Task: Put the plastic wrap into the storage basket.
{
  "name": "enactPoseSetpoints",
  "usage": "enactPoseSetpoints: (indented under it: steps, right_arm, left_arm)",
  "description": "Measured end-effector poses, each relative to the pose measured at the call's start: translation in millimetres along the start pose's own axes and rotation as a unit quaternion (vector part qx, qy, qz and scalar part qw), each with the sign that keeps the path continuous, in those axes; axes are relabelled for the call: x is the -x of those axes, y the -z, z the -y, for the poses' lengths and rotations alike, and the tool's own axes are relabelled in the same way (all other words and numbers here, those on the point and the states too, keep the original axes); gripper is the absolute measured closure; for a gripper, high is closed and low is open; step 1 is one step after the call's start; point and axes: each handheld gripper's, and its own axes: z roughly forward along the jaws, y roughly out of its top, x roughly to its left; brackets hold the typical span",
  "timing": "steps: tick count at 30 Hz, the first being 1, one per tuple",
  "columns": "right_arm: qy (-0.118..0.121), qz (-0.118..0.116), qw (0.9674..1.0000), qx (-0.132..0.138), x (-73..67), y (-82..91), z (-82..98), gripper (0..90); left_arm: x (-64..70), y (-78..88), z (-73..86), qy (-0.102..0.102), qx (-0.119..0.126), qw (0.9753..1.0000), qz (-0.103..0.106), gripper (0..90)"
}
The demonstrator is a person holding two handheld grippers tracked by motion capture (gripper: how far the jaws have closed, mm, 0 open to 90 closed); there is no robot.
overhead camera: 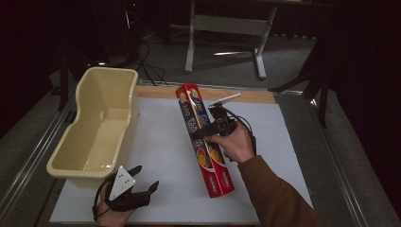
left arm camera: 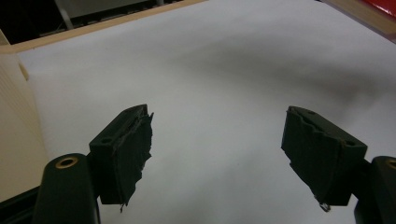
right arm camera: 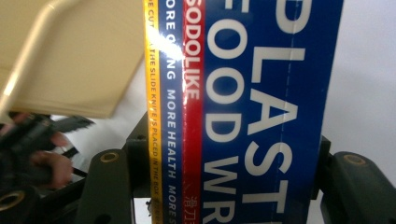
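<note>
The right tongs (overhead camera: 215,124) pinch a long red and blue box (overhead camera: 204,138) of plastic food wrap near its middle; in the right gripper view the box (right arm camera: 243,112) sits between the two jaws, its printed face toward the camera. The box lies lengthwise on the white table (overhead camera: 161,156), its far end beyond the tongs, its near end by the sleeve. The left tongs (overhead camera: 142,182) are spread wide and hold nothing, low over the table (left arm camera: 219,70). Just beyond them, to their left, stands a cream tub (overhead camera: 101,94).
</note>
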Motion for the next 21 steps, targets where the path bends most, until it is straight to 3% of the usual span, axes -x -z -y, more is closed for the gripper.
enactPoseSetpoints:
  steps: [9, 14, 21]
  right_arm:
    - [0.001, -0.011, 0.9999, 0.01, -23.8, -8.9, -28.4, 40.8]
    - [0.014, -0.01, 0.9997, 0.018, -40.6, -9.7, -40.8, 40.8]
    - [0.01, -0.03, 0.999, 0.033, -53.8, -10.1, -57.8, 41.0]
  left_arm:
    - [0.5, -1.5, 0.1, -0.001, -0.002, 1.0, 0.0, 22.6]
    - [0.7, -1.6, 0.1, -0.002, -0.001, 1.0, 0.002, 22.5]
    - [-0.6, -2.2, 0.4, -0.001, 0.0, 1.0, 0.002, 22.4]
